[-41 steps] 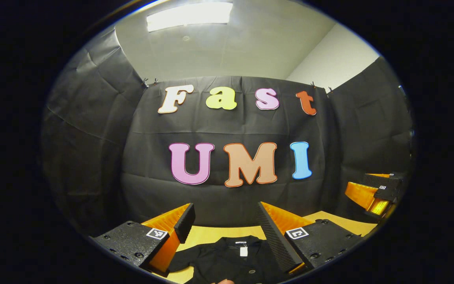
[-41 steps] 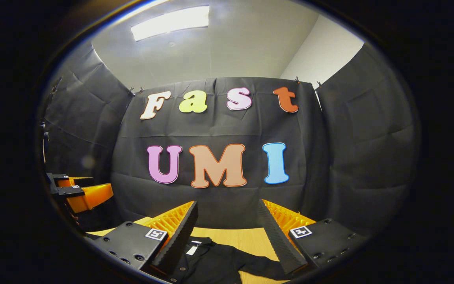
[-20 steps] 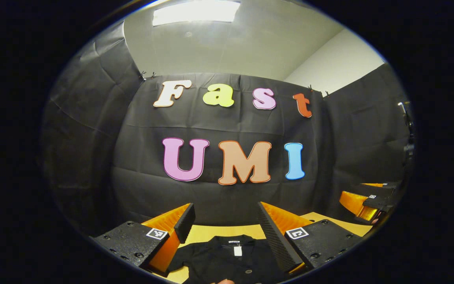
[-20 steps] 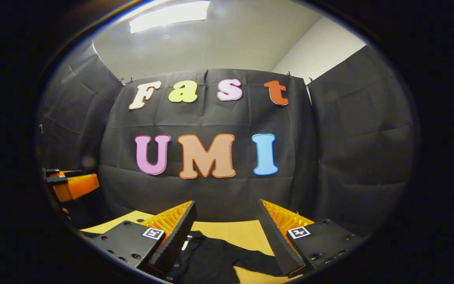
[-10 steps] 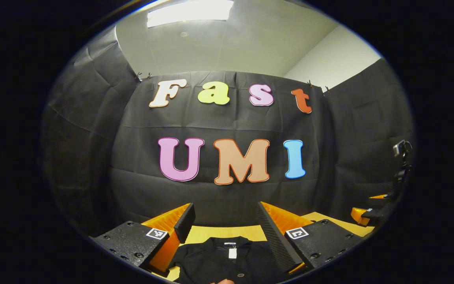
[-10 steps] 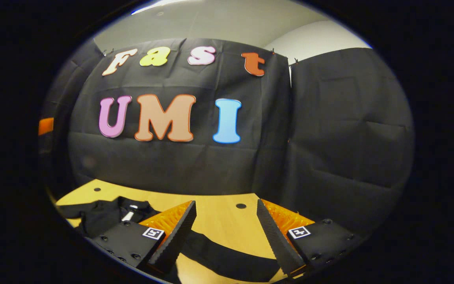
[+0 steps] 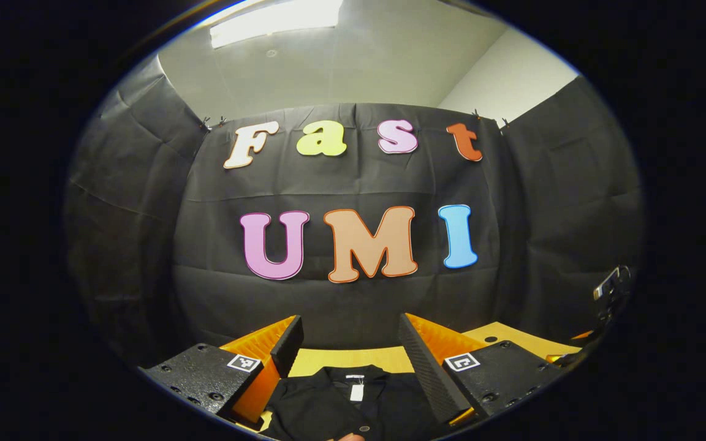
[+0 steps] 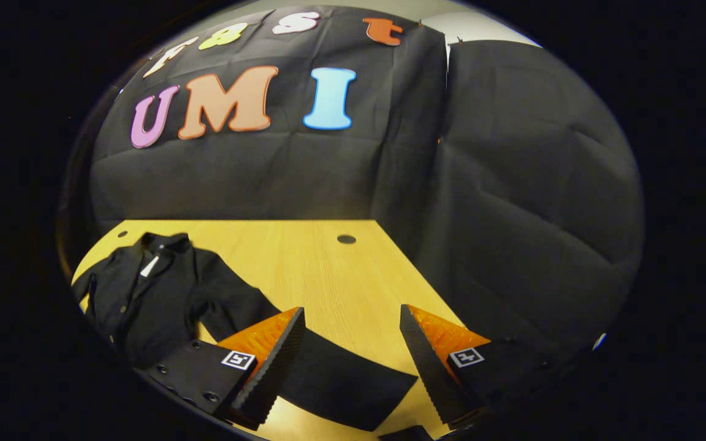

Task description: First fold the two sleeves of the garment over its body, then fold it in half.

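Right now the garment [image 8: 144, 294] lies flat on the surface [image 8: 328, 275], collar toward the wall, one sleeve [image 8: 334, 380] stretched out beneath my right gripper [image 8: 350, 361], whose fingers stand apart above it, grasping nothing. From my left gripper [image 7: 347, 355], likewise spread wide, I see the collar [image 7: 353, 375] between and just beyond the fingers, below them.

A black buttoned garment [image 8: 144, 294] is lying flat and face up on the table, collar at the far end, one sleeve [image 8: 334, 380] stretching out unfolded to the near right.
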A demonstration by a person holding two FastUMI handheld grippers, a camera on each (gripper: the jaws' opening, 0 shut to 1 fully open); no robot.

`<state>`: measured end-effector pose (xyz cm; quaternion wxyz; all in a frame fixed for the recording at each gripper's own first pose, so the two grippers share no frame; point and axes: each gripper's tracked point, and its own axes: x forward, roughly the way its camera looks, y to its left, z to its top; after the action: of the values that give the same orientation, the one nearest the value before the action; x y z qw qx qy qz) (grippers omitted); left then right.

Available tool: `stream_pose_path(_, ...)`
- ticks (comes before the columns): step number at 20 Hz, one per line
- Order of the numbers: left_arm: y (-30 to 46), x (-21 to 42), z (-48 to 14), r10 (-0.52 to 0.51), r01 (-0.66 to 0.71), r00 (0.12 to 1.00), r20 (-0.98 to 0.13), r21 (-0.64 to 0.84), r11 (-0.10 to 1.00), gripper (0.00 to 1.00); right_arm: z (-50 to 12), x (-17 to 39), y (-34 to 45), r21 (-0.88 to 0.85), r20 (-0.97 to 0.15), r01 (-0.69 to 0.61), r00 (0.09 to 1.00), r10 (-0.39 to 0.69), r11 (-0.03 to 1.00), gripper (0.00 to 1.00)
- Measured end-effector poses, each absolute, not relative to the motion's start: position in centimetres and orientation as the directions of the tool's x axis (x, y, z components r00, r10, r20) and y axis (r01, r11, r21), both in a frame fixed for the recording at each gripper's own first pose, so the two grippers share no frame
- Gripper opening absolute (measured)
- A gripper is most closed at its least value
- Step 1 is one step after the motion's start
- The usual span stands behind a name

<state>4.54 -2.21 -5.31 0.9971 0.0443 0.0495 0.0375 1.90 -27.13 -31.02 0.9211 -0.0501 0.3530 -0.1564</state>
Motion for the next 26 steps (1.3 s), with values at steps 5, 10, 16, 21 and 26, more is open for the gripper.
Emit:
stream_pose_path(5, -4.4, 5.2, -5.7, 0.084, -0.07, 0.991, -0.108, 0.125, 0.99, 0.93, -36.2, -0.4, -30.2, -0.201, -0.736, 0.262, 0.596, -0.322, 0.944, 1.0)
stream_pose_path(10, -6.1, 5.5, -5.8, 0.089, -0.073, 0.99, -0.108, 0.142, 0.987, 0.99, -40.9, -2.9, -31.9, -0.198, -0.818, 0.255, 0.489, -0.303, 0.946, 0.99)
stream_pose_path(16, -6.7, 5.5, -5.3, 0.102, -0.085, 0.99, -0.096, 0.17, 0.982, 0.99, -42.2, -3.2, -30.1, -0.072, -0.842, 0.241, 0.506, -0.188, 0.968, 0.72)
stream_pose_path(21, -4.7, 4.5, -5.5, 0.137, -0.123, 0.985, -0.106, 0.132, 0.984, 0.96, -40.6, -2.6, -27.7, -0.078, -0.83, 0.198, 0.53, -0.173, 0.977, 0.04)
stream_pose_path(26, -1.4, 4.0, -6.2, 0.136, -0.125, 0.985, -0.109, 0.107, 0.986, 0.96, -31.8, 3.5, -23.5, -0.038, -0.681, 0.194, 0.713, -0.167, 0.98, 0.03)
